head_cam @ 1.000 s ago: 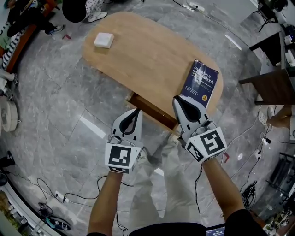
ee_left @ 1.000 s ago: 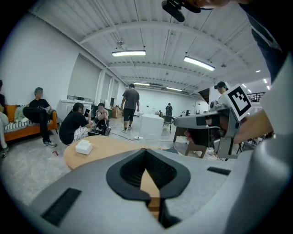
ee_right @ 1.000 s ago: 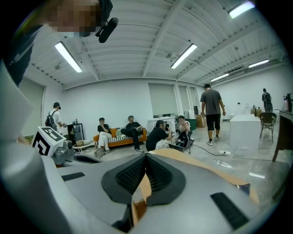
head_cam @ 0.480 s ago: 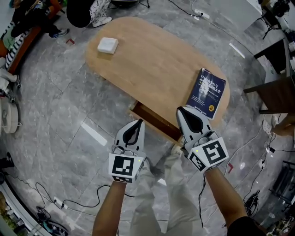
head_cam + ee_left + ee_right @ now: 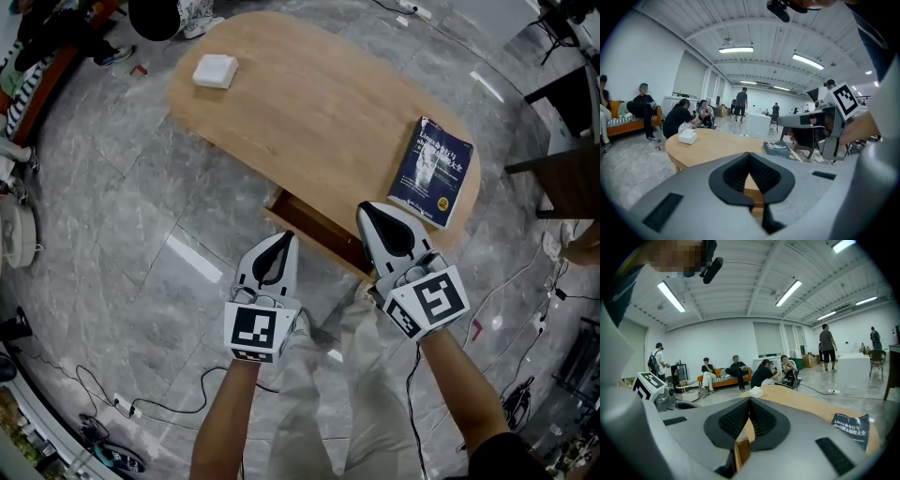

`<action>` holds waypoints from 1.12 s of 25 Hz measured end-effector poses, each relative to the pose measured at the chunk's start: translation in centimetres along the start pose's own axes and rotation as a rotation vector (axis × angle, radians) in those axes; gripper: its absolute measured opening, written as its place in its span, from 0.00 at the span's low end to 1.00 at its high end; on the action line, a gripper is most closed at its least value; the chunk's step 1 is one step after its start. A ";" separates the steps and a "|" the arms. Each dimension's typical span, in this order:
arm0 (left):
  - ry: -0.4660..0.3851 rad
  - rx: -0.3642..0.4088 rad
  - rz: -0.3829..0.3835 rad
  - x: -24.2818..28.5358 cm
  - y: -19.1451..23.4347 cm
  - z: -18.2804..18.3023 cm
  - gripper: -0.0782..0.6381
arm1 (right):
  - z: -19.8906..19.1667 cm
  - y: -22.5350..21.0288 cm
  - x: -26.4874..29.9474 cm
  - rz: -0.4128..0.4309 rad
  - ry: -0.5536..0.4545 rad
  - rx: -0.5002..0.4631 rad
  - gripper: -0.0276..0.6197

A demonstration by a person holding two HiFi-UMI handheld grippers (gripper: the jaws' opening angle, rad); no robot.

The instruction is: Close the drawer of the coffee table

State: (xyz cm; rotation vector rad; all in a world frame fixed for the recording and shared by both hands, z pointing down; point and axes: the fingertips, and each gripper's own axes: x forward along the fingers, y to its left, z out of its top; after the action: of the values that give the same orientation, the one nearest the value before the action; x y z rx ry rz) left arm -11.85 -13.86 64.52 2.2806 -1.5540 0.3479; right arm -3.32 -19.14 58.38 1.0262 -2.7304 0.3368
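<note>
- Under the near edge of the bench [image 5: 309, 108], the drawer [image 5: 314, 232] sticks out. It is open, and I can see its brown wooden inside.
- My left tool [image 5: 280, 236] is at the front of the drawer, near its left end. I cannot tell if it touches the wood.
- Its two jaws are pressed together at the tips, and they hold nothing.
- My right tool [image 5: 367, 210] is at the right end of the drawer, by the edge of the bench. Its jaws are pressed together too, with nothing in them.
- A dark blue book [image 5: 431, 171] lies flat on the right end of the bench, just past my right tool.
- A small white box [image 5: 215, 71] sits at the far left end, well apart from the book.
- The grey floor [image 5: 112, 216] has cables lying on it.
</note>
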 end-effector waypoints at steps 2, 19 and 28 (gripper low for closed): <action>0.009 0.005 -0.011 0.5 -0.2 -0.8 0.11 | -0.8 -0.1 0.2 0.000 0.008 -0.002 0.06; 0.005 -0.014 -0.071 5.0 -0.3 -6.0 0.11 | -4.8 -0.8 1.1 -0.006 0.045 0.004 0.06; 0.108 0.087 -0.105 6.6 -0.9 -11.2 0.11 | -6.1 -1.9 1.6 -0.022 0.059 0.016 0.06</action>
State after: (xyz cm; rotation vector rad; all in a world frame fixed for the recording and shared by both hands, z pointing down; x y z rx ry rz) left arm -8.65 -14.38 77.14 2.3559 -1.3860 0.5106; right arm -2.61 -19.80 64.86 1.0324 -2.6660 0.3796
